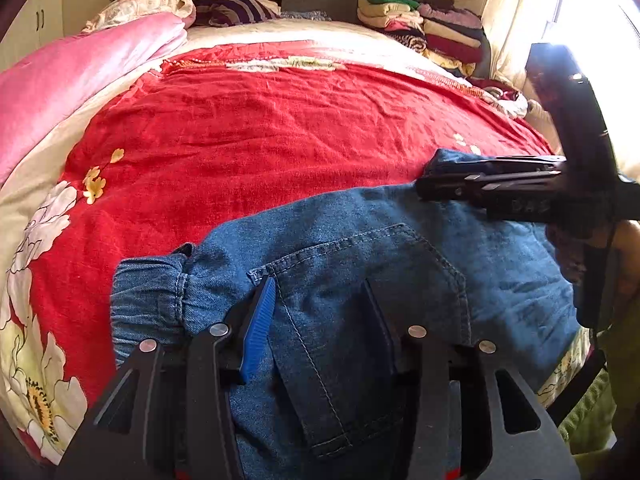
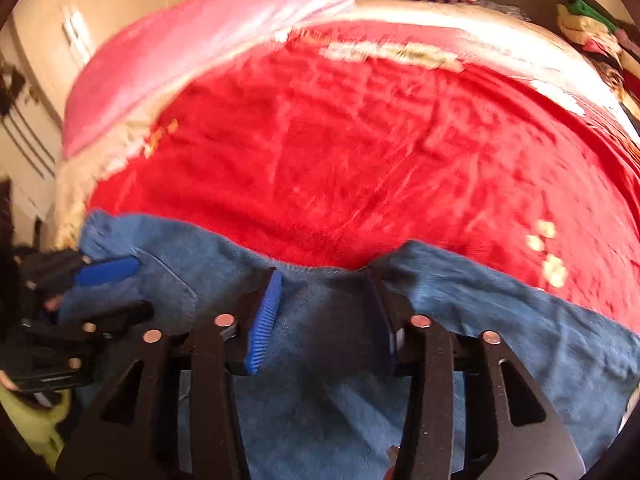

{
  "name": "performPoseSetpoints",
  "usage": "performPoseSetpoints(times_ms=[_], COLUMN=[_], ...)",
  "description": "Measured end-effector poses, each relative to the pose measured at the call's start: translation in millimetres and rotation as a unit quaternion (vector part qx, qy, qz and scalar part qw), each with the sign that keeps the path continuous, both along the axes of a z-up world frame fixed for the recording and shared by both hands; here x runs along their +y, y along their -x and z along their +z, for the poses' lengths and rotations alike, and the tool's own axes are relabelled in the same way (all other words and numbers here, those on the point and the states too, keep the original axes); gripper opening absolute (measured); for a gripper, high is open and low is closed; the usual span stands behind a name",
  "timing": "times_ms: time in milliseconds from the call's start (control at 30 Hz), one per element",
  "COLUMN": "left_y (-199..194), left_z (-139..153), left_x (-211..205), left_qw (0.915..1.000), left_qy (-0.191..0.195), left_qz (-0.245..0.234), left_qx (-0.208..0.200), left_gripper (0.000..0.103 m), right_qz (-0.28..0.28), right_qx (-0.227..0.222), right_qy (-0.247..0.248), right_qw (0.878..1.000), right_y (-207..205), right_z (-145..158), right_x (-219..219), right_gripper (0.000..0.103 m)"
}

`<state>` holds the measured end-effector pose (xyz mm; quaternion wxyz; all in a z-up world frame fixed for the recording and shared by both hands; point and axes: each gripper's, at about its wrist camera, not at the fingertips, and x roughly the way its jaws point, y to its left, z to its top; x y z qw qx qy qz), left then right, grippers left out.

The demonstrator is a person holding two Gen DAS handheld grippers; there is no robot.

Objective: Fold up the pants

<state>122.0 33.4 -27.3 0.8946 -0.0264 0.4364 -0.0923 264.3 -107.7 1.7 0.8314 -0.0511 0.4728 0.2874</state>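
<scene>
Jeans [image 1: 360, 264] lie across the near edge of the bed [image 1: 280, 128], under both tongs.

Their long axis runs left to right along that edge, elastic waistband [image 1: 148, 300] at the left end. Left tongs [image 1: 320, 316] straddle the back pocket [image 1: 372, 280] by the waist; right tongs [image 2: 326, 312] straddle the far hem further along; both look part-closed around denim, though whether the pads pinch it I cannot tell. Open red bedspread beyond leaves ample room; stacked clothes [image 1: 424, 28] sit well apart.
</scene>
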Motion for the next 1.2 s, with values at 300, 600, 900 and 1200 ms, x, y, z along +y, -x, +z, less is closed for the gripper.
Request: performPoseSetpoints(times_ms=[300, 600, 900, 1200], left_y=[22.1, 37.4, 48.0, 47.8], left_z=[33.6, 62.3, 82.8, 96.3], left_x=[-11.7, -31.8, -51.5, -70.4], left_qw=[0.9994, 0.9977, 0.9959, 0.9948], left_qy=[0.004, -0.014, -0.026, -0.023], left_qz=[-0.014, -0.03, -0.043, -0.056], left_qx=[-0.03, -0.059, -0.076, -0.082], left_gripper=[0.068, 0.09, 0.099, 0.099], right_qz=[-0.061, -0.129, -0.17, -0.206], right_qx=[-0.054, -0.113, -0.151, -0.162], right_qy=[-0.051, -0.066, -0.053, -0.049], right_qw=[0.995, 0.983, 0.972, 0.964], right_y=[38.6, 81.5, 120.1, 144.2], right_z=[57.4, 99.3, 114.2, 117.0], right_x=[-67.8, -132.0, -166.3, -191.9], right_gripper=[0.08, 0.093, 0.094, 0.094])
